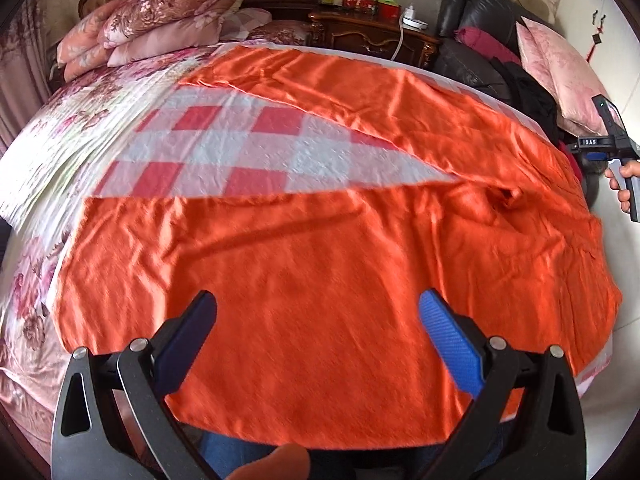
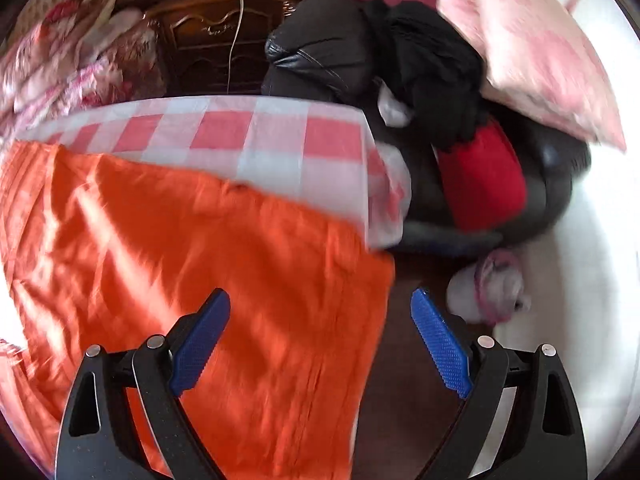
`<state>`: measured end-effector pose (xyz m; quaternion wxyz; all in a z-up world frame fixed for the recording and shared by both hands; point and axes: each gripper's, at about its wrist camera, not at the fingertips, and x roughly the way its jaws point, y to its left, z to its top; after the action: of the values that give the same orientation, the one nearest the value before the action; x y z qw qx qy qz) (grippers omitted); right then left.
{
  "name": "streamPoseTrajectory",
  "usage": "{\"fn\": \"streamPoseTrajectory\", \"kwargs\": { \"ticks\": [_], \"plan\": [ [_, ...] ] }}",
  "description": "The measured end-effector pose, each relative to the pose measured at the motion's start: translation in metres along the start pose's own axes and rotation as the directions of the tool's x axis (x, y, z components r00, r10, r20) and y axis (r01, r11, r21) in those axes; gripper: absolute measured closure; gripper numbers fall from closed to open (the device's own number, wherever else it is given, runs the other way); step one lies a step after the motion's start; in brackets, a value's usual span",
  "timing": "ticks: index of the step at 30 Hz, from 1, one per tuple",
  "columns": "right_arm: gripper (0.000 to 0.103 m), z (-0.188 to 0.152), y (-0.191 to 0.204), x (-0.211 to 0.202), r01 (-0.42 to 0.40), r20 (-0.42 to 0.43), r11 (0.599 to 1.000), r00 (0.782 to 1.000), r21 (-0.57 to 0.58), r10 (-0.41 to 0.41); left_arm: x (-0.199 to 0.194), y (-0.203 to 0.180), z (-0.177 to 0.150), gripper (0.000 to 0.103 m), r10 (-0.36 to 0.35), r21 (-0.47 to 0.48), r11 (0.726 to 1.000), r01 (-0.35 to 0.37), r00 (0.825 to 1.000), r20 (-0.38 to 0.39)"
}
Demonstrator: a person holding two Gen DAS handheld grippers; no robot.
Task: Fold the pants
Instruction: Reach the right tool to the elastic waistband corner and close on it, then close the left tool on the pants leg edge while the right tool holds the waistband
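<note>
Orange pants (image 1: pixel 320 264) lie spread on a bed, the two legs splayed in a V toward the far left, the waist end at the right. My left gripper (image 1: pixel 318 308) hovers open above the near leg, nothing between its blue pads. In the right wrist view the pants (image 2: pixel 192 264) fill the left side, their waist edge hanging over the bed's corner. My right gripper (image 2: pixel 320 308) is open over that edge, its left pad above the cloth, its right pad over the dark floor. In the left wrist view the right gripper's body (image 1: pixel 612 148) shows at the far right, held by a hand (image 1: pixel 624 184).
A red-and-white checked cloth (image 1: pixel 224 148) covers the bed under the pants, with a floral quilt (image 1: pixel 48 152) at the left. Folded bedding (image 1: pixel 160 20) lies by the headboard. A wooden nightstand (image 1: pixel 372 36), a black leather seat (image 2: pixel 320 52) with dark clothes and pink pillows (image 2: pixel 532 48) stand beyond.
</note>
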<state>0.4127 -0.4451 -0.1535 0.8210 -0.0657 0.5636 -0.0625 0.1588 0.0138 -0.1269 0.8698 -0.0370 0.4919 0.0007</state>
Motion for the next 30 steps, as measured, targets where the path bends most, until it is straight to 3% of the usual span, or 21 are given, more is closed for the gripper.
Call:
{"fn": "streamPoseTrajectory", "kwargs": {
  "ticks": [4,5,6,7,9,10,13,15,17,18,23,25,28,30],
  "plan": [
    [0.017,0.023,0.009,0.039,-0.021,-0.052,0.997,0.999,-0.079,0.017,0.004,0.017,0.029,0.002,0.008,-0.036,0.999,-0.008,1.0,-0.003],
    [0.025,0.025,0.009,0.043,-0.034,-0.056,0.996,0.998,-0.085,0.029,0.005,0.021,0.036,0.002,0.01,-0.04,0.999,-0.01,1.0,0.002],
    [0.041,0.026,0.009,0.047,-0.06,-0.072,0.995,0.996,-0.081,0.054,0.006,0.024,0.044,0.002,0.013,-0.044,0.999,-0.013,1.0,0.007],
    [0.046,0.027,0.007,0.047,-0.103,-0.07,0.993,0.993,-0.062,0.099,0.008,0.029,0.055,0.002,0.011,-0.054,0.998,-0.01,1.0,0.01],
    [0.086,0.028,0.007,0.043,-0.124,-0.07,0.99,0.99,-0.061,0.12,0.012,0.039,0.081,0.002,-0.019,-0.08,0.997,0.02,1.0,0.013],
    [0.089,0.027,0.008,0.037,-0.125,-0.058,0.99,0.991,-0.069,0.121,0.015,0.045,0.093,0.002,-0.032,-0.096,0.995,0.033,0.999,0.019],
    [0.092,0.021,0.013,0.004,-0.123,0.039,0.991,0.991,-0.06,0.126,0.029,0.065,0.143,0.004,-0.07,-0.165,0.984,0.074,0.997,0.026],
    [0.092,0.01,0.016,-0.031,-0.152,0.123,0.987,0.98,-0.052,0.158,0.044,0.081,0.184,0.008,-0.111,-0.216,0.97,0.114,0.993,0.025],
    [0.092,-0.001,0.022,-0.059,-0.184,0.177,0.98,0.964,-0.081,0.196,0.068,0.099,0.23,0.01,-0.148,-0.286,0.947,0.145,0.989,0.011],
    [0.092,-0.008,0.028,-0.075,-0.193,0.203,0.976,0.956,-0.102,0.211,0.086,0.11,0.258,0.011,-0.205,-0.335,0.923,0.192,0.979,-0.004],
    [0.092,-0.05,0.05,-0.151,-0.268,0.317,0.94,0.891,-0.212,0.325,0.168,0.135,0.344,0.028,-0.308,-0.487,0.84,0.237,0.949,-0.068],
    [0.092,-0.072,0.056,-0.179,-0.309,0.355,0.915,0.851,-0.259,0.388,0.201,0.137,0.363,0.034,-0.338,-0.54,0.81,0.228,0.935,-0.111],
    [0.092,-0.097,0.058,-0.204,-0.356,0.382,0.884,0.805,-0.303,0.455,0.232,0.135,0.371,0.036,-0.37,-0.593,0.776,0.216,0.917,-0.149],
    [0.092,-0.114,0.058,-0.217,-0.391,0.395,0.859,0.769,-0.332,0.503,0.244,0.131,0.375,0.036,-0.371,-0.603,0.772,0.201,0.913,-0.171]
  ]
}}
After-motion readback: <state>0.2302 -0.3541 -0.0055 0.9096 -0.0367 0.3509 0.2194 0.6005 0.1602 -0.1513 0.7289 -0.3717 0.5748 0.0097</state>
